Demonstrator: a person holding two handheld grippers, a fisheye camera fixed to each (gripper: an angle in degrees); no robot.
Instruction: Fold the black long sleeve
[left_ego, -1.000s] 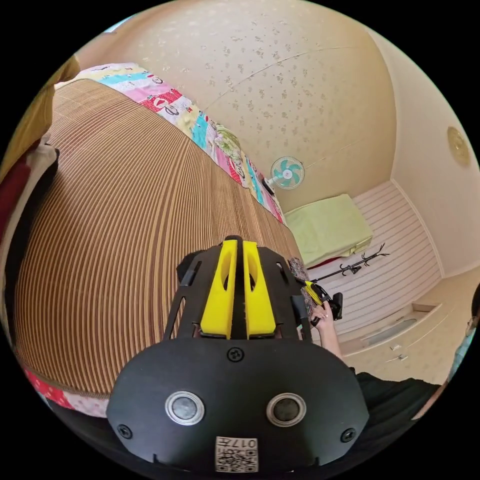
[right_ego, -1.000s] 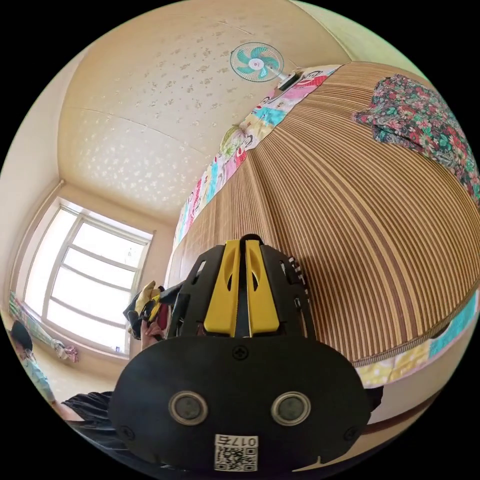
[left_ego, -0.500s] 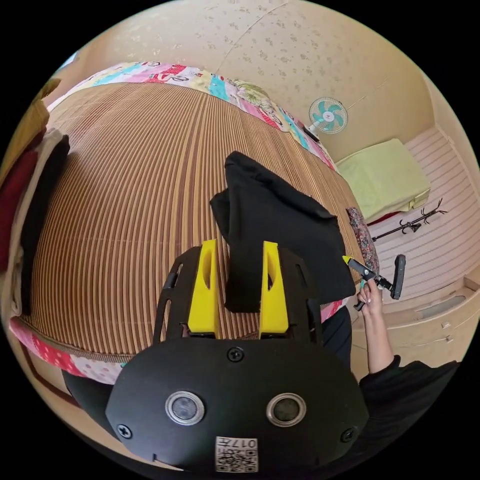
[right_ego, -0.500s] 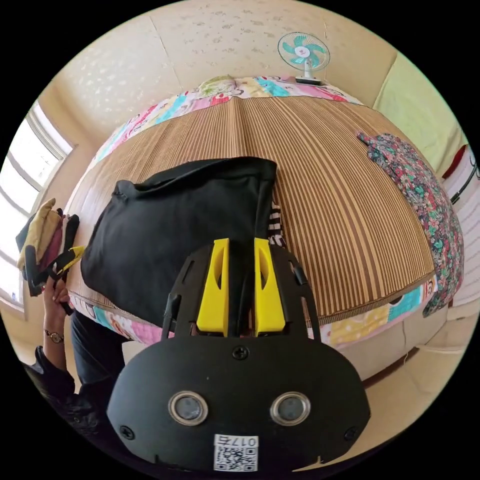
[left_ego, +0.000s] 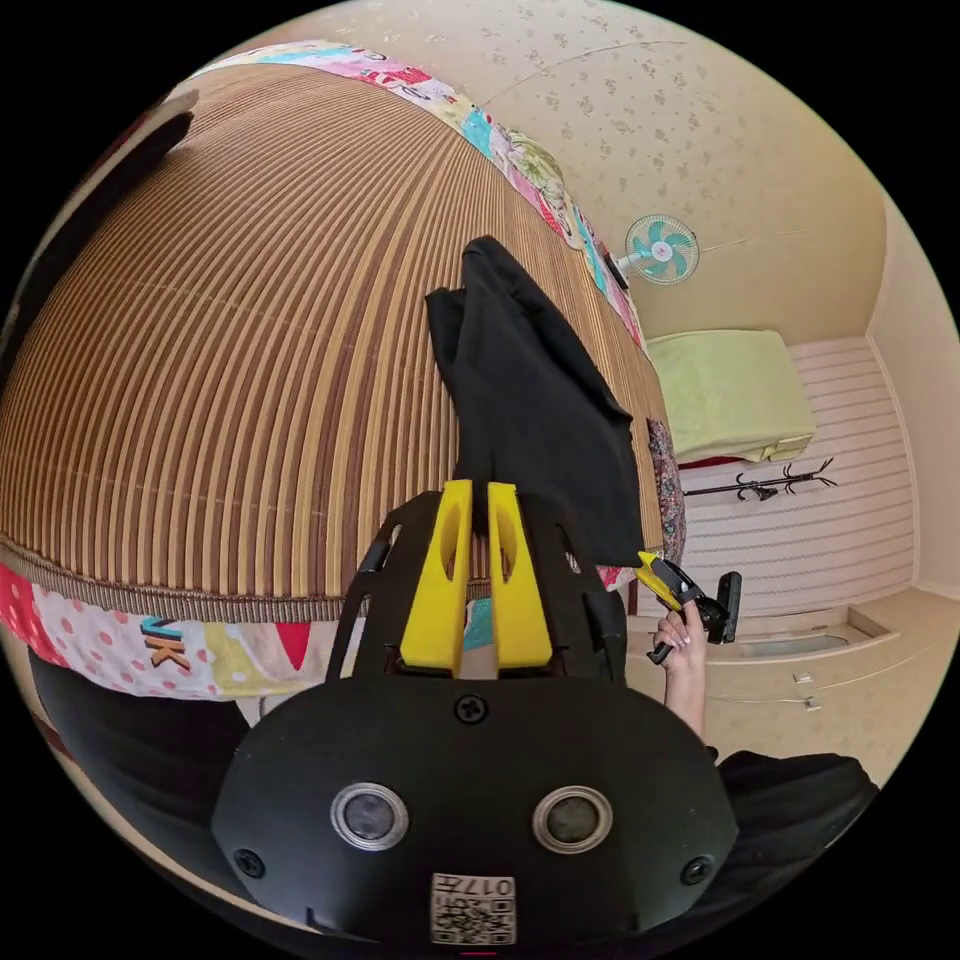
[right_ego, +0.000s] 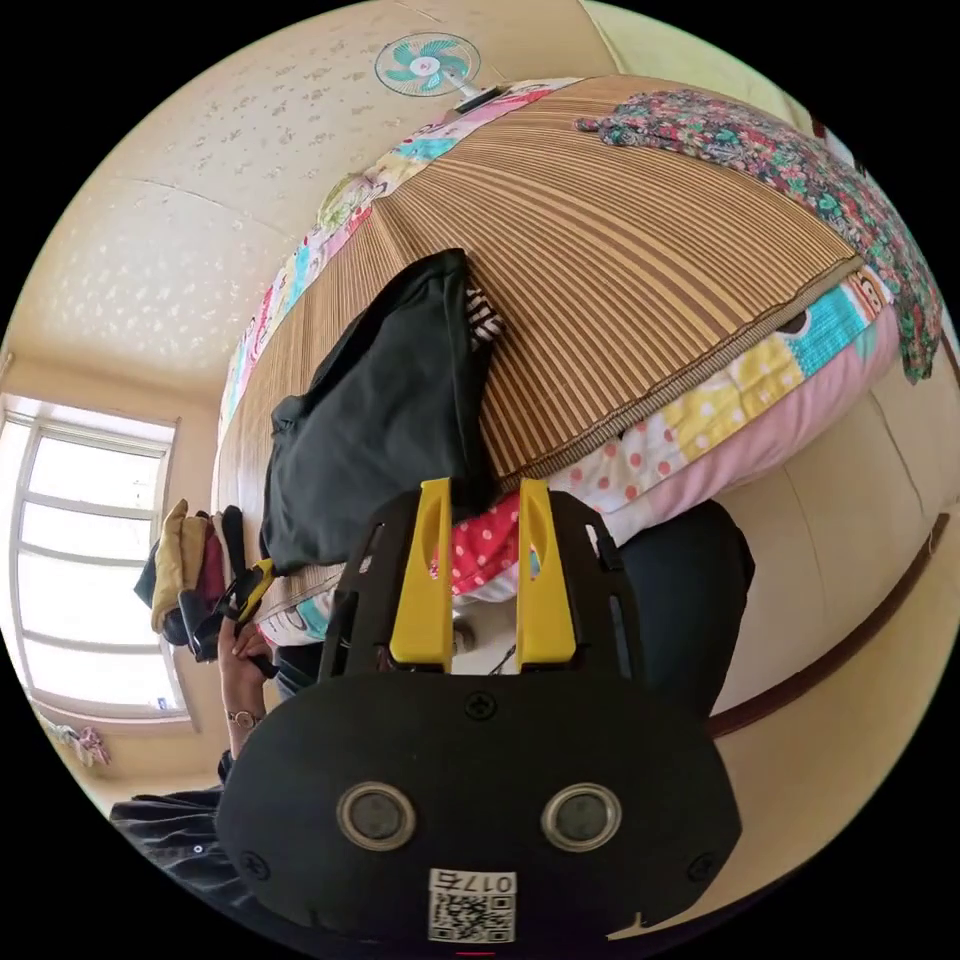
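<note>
Hanging off mat (left_ego: 200, 330) edge, black long sleeve (left_ego: 530, 400); left gripper (left_ego: 478, 500) pinching hem, right gripper (right_ego: 478, 500) released.

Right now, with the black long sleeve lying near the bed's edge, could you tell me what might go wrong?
1. The black long sleeve hangs partly over the striped mat's near edge; it may slide off.
2. The right tool is open and off the cloth, so nothing holds that side.
3. The garment lies bunched; folding now could trap creases.

Left gripper (left_ego: 478, 495) has its jaws nearly together — right gripper (right_ego: 478, 490) has its jaws apart, each gripped by a hand.
</note>
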